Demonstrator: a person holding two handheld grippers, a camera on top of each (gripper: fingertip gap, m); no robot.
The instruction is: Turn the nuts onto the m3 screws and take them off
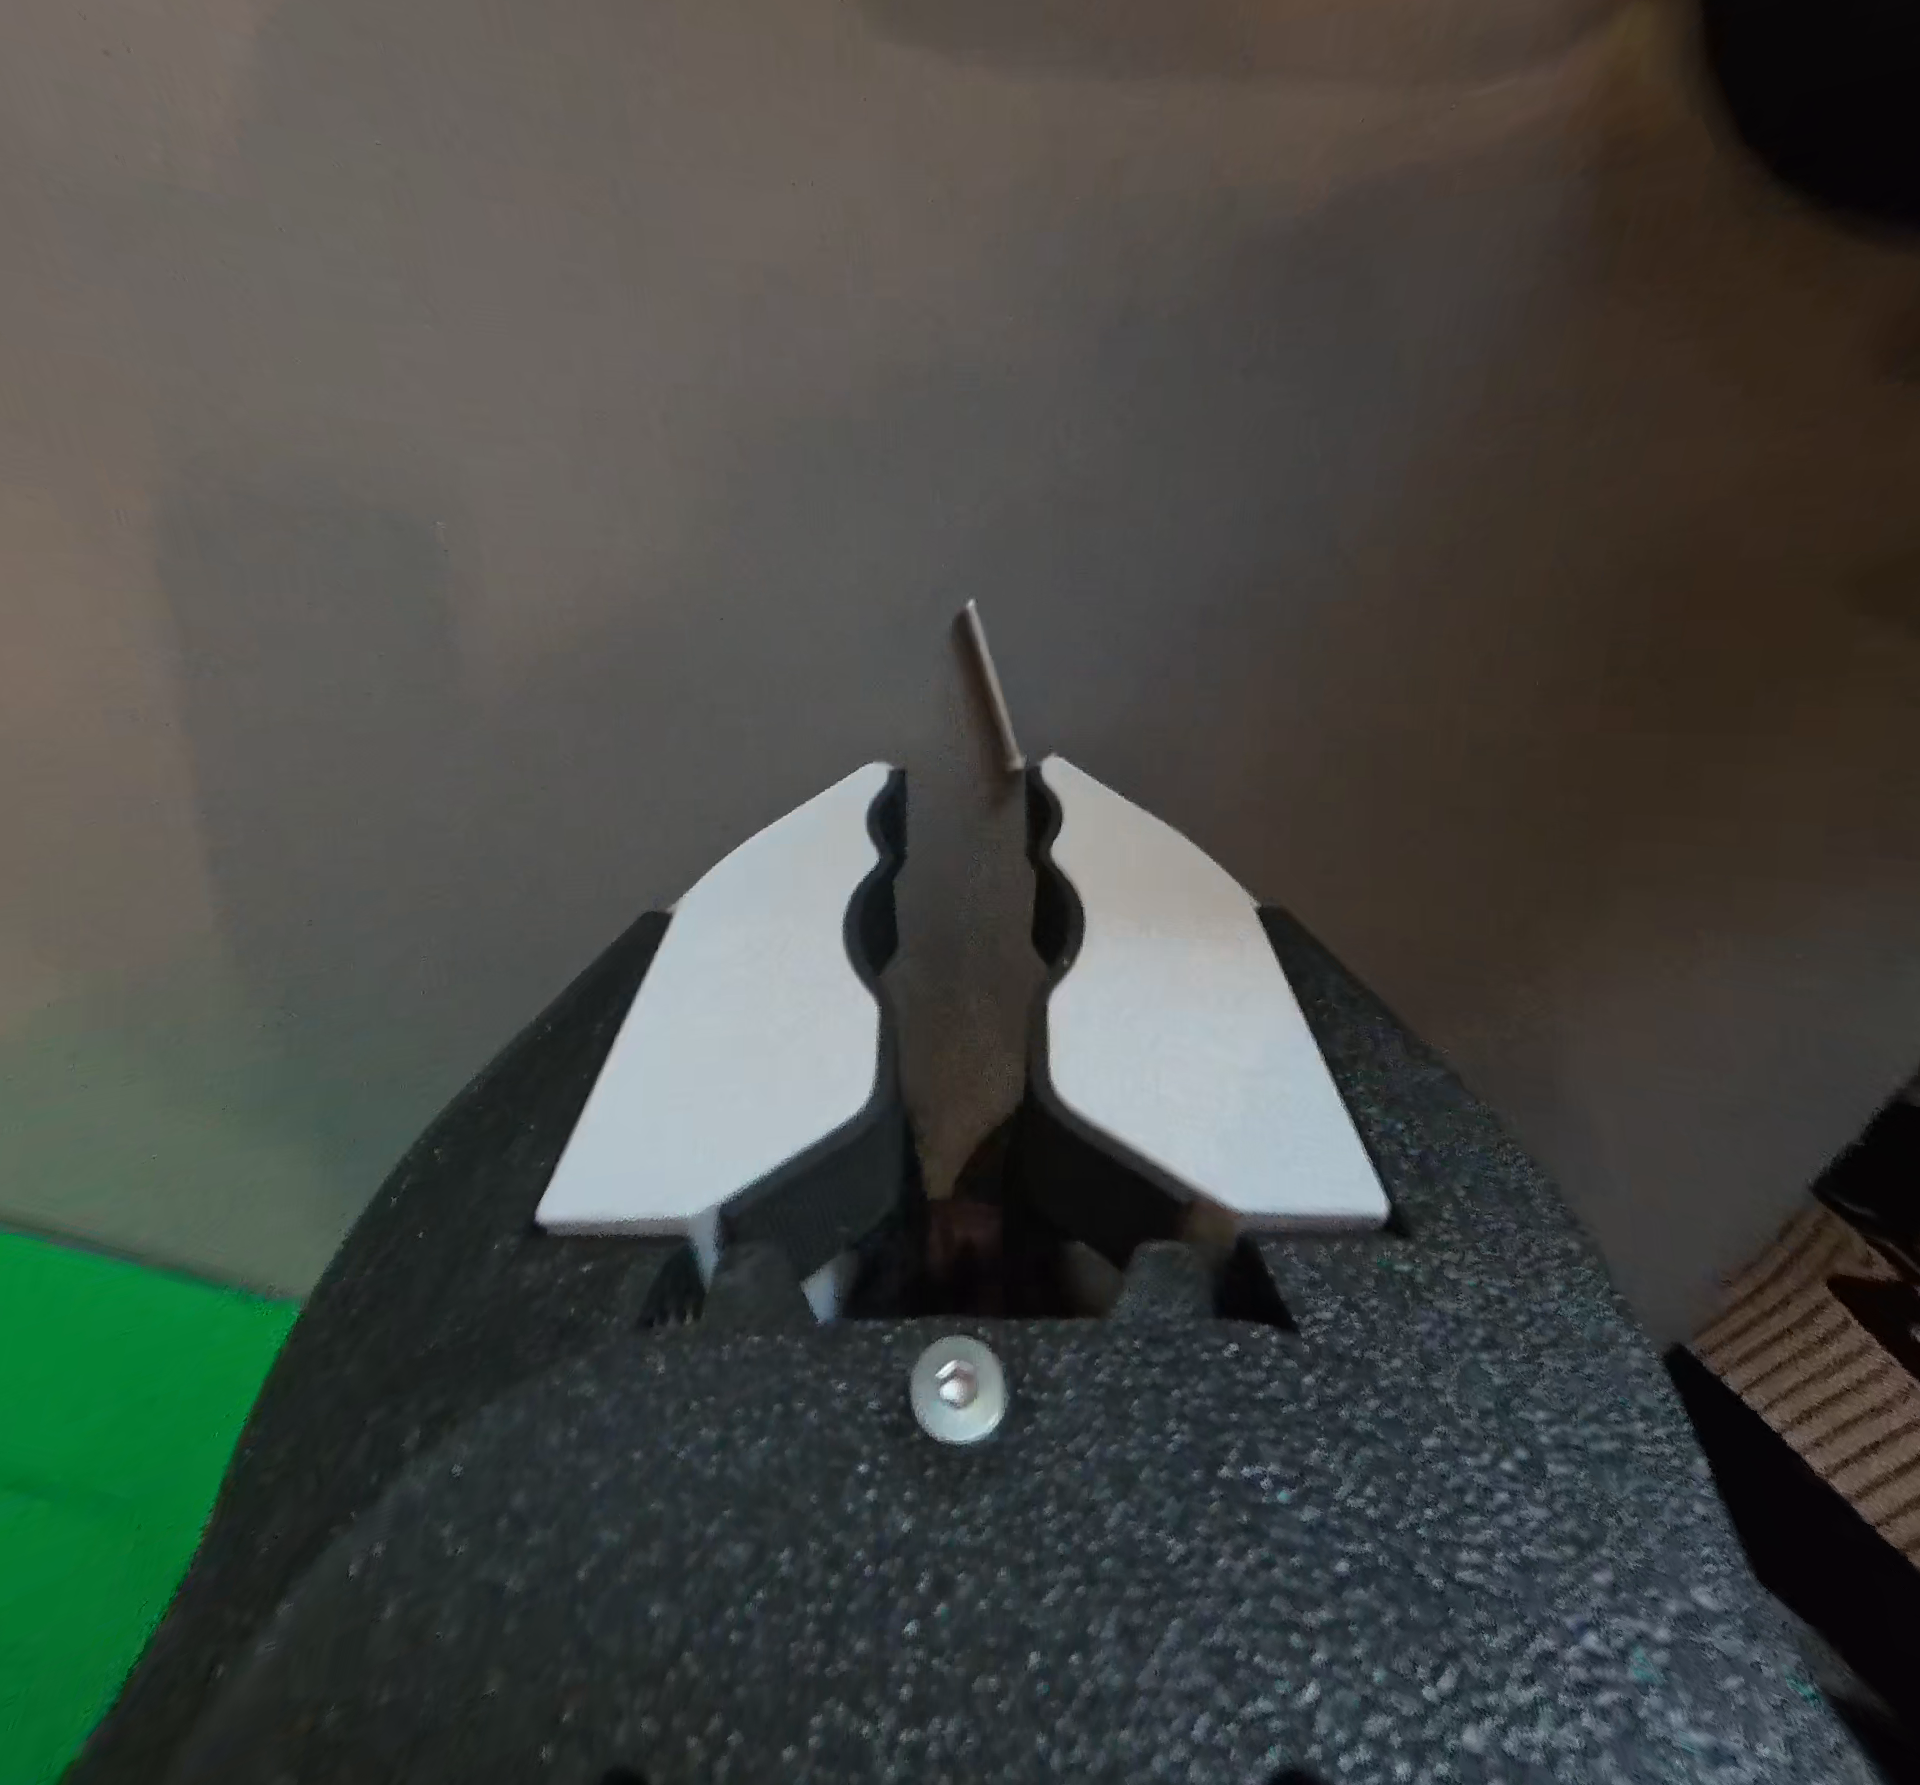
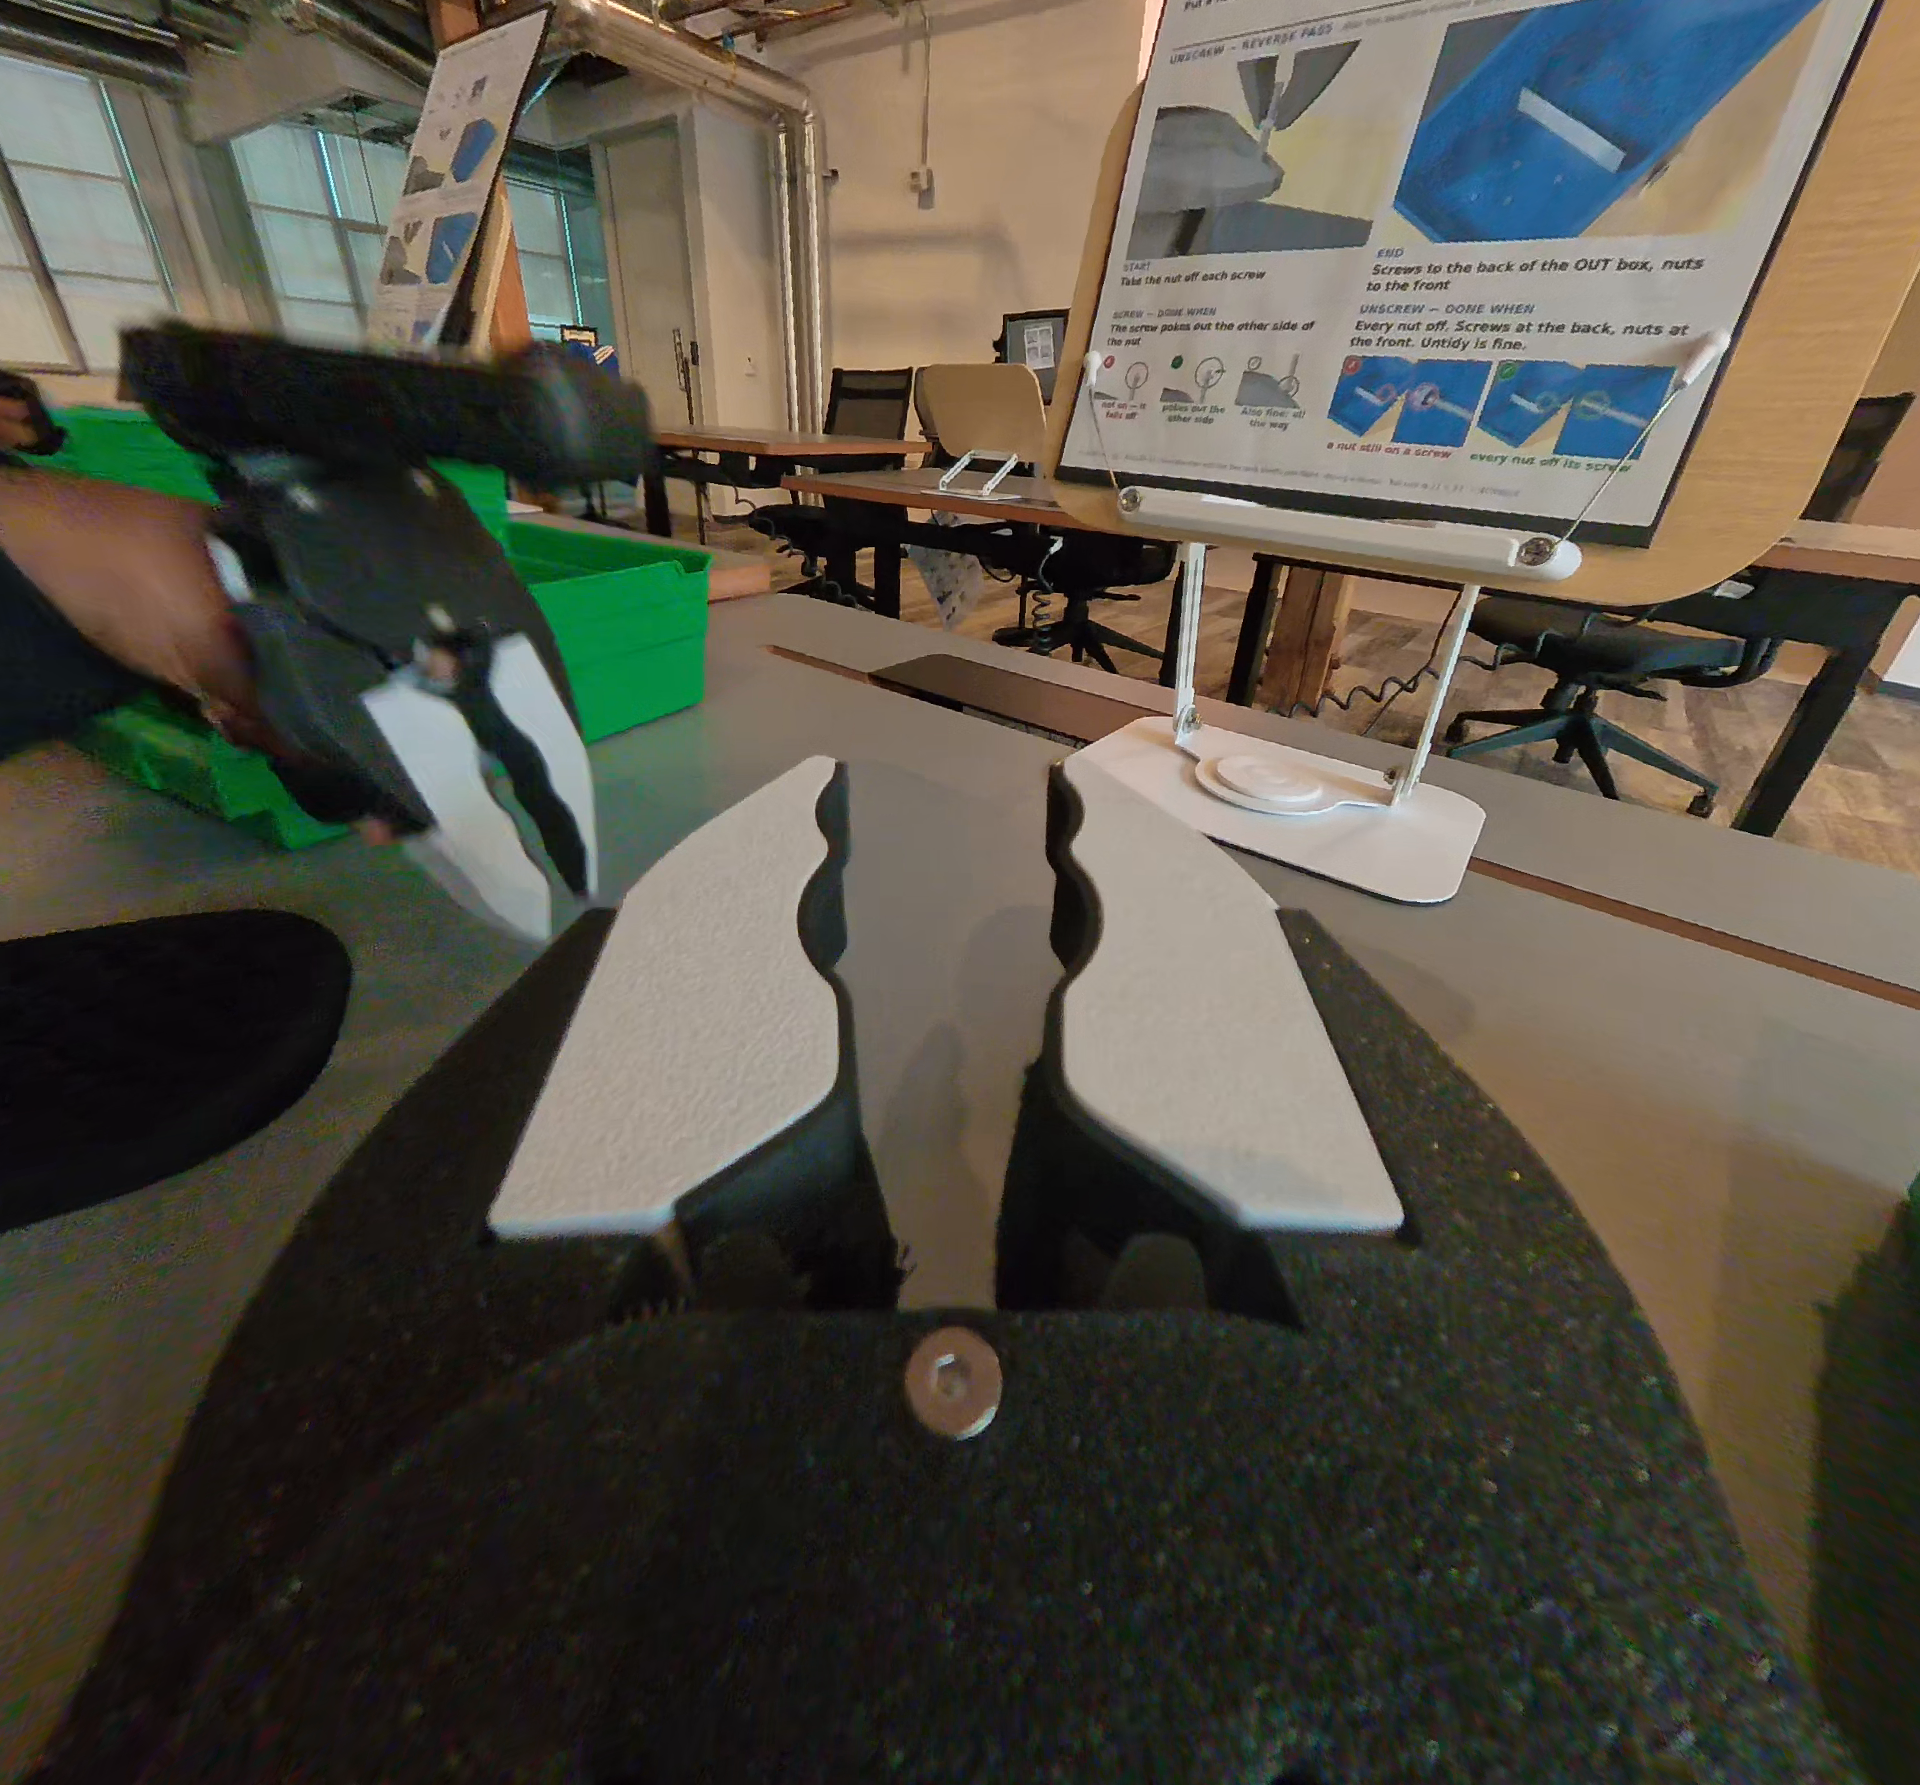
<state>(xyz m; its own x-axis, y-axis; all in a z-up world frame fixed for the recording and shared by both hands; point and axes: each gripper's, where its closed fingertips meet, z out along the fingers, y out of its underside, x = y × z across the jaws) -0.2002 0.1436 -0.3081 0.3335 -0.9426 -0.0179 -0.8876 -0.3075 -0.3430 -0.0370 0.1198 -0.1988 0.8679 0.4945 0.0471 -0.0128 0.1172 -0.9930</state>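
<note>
White-plated fingers of the left gripper stood parted by a narrow gap, pads pressing on nothing. Just beyond the tips, low centre of the left wrist view, lay a thin grey screw on the grey table, its near end right beside the right-hand fingertip, whether touching or just clear could not be told; no nut visible on the shank or anywhere nearby. Seen also at the left edge of the right wrist view, tips pointed down at the tabletop, a hand behind the body. Wider apart stood the right gripper, bare between its pads, hovering over plain table at the middle of the frame. Judged from this alone: the screw free on the surface and no nut in sight, so either a removal just finished or a fresh threading not yet begun; which one, not to be settled here, and no count of finished pieces possible. Outward from the tips: open grey surface ahead of both grippers, plenty of room for a sweep. Green bins at middle left of the right wrist view, a black round mat at lower left, the white foot of a document stand right of centre, and the table's far edge just behind that stand.
</note>
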